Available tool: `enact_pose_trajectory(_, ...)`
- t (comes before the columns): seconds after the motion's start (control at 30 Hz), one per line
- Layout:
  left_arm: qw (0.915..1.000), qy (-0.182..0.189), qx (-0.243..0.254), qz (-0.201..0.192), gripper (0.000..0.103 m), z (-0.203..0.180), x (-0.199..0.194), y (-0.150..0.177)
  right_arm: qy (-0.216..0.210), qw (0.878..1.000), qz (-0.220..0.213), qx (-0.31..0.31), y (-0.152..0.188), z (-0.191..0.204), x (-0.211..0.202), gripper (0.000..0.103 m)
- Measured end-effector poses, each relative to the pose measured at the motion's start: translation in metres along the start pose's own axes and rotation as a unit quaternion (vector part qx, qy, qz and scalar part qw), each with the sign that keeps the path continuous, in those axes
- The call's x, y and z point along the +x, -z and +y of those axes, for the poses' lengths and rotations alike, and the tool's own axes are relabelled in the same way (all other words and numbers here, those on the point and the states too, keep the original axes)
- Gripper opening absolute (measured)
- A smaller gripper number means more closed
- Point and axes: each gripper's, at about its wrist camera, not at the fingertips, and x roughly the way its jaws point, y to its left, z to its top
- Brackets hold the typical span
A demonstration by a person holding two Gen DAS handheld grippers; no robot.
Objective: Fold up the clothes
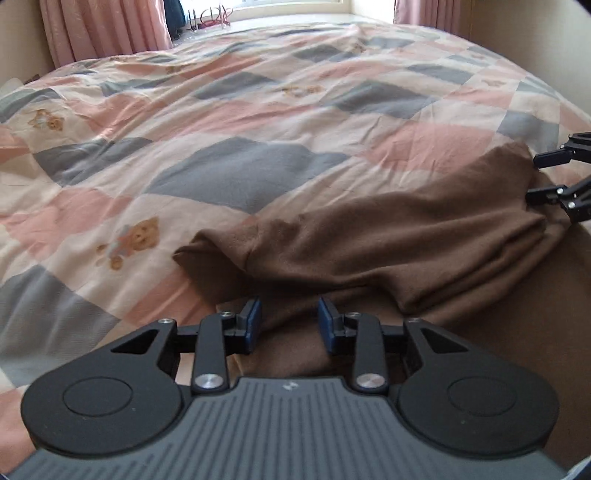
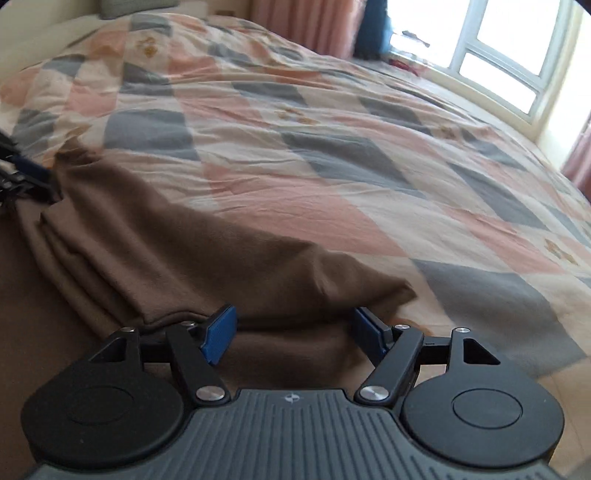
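A brown garment lies bunched and partly folded on the bed; it also shows in the right wrist view. My left gripper is open, its blue pads on either side of a ridge of the brown cloth without closing on it. My right gripper is open wide over the garment's near edge, cloth lying between the pads. The right gripper's fingers show at the right edge of the left wrist view, at the garment's far end. The left gripper's blue pad shows at the left edge of the right wrist view.
The bed is covered by a pink, grey and cream checked quilt with teddy-bear prints. Pink curtains hang behind it, and a bright window is at the far right. A pillow lies at the bed's head.
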Motion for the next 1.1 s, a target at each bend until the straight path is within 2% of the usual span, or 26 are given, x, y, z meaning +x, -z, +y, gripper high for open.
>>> enact_pose_trajectory(0.1,0.9989,0.034,-0.011,-0.032,0.032,-0.013,-0.011,-0.015,-0.017,0.999,-0.038,0.035,-0.014,0.008,-0.025,0.073)
enact_pose_trajectory(0.17,0.9978,0.050,-0.003,-0.044,0.034,-0.028,-0.005,-0.023,-0.035,0.998,-0.043,0.037,-0.019,0.025,-0.026,0.073)
enact_pose_trajectory(0.23,0.9977,0.061,0.004,-0.028,0.033,-0.042,0.007,-0.021,-0.049,0.998,-0.033,0.033,-0.021,0.045,-0.018,0.069)
enact_pose_trajectory(0.3,0.9978,0.064,0.018,-0.007,0.033,-0.055,0.018,-0.014,-0.049,0.998,0.009,0.030,-0.011,0.059,-0.004,0.060)
enact_pose_trajectory(0.37,0.9977,0.050,0.043,0.016,0.032,-0.065,0.023,0.002,-0.046,0.997,0.044,0.045,0.004,0.063,0.006,0.060)
enact_pose_trajectory(0.43,0.9977,0.046,0.042,0.026,0.032,-0.067,0.013,0.008,-0.040,0.995,0.046,0.081,0.008,0.059,-0.002,0.060)
enact_pose_trajectory(0.6,0.9981,0.015,-0.007,0.060,0.029,-0.062,-0.030,0.001,-0.012,0.987,0.032,0.158,-0.002,0.056,-0.058,0.063)
enact_pose_trajectory(0.7,0.9944,-0.007,-0.038,0.098,0.029,-0.068,-0.052,0.002,-0.014,0.976,0.042,0.212,0.001,0.059,-0.089,0.077)
enact_pose_trajectory(0.77,0.9916,-0.024,-0.052,0.115,0.031,-0.076,-0.065,0.011,-0.025,0.971,0.056,0.232,0.010,0.064,-0.104,0.077)
enact_pose_trajectory(0.93,0.9818,-0.069,-0.086,0.154,0.032,-0.097,-0.099,0.035,-0.051,0.968,0.071,0.235,0.035,0.072,-0.144,0.078)
enact_pose_trajectory(1.03,0.9760,-0.093,-0.105,0.167,0.032,-0.117,-0.127,0.049,-0.063,0.971,0.064,0.223,0.042,0.072,-0.178,0.078)
enact_pose_trajectory(1.1,0.9755,-0.099,-0.110,0.163,0.034,-0.129,-0.149,0.052,-0.070,0.972,0.059,0.215,0.046,0.073,-0.201,0.078)
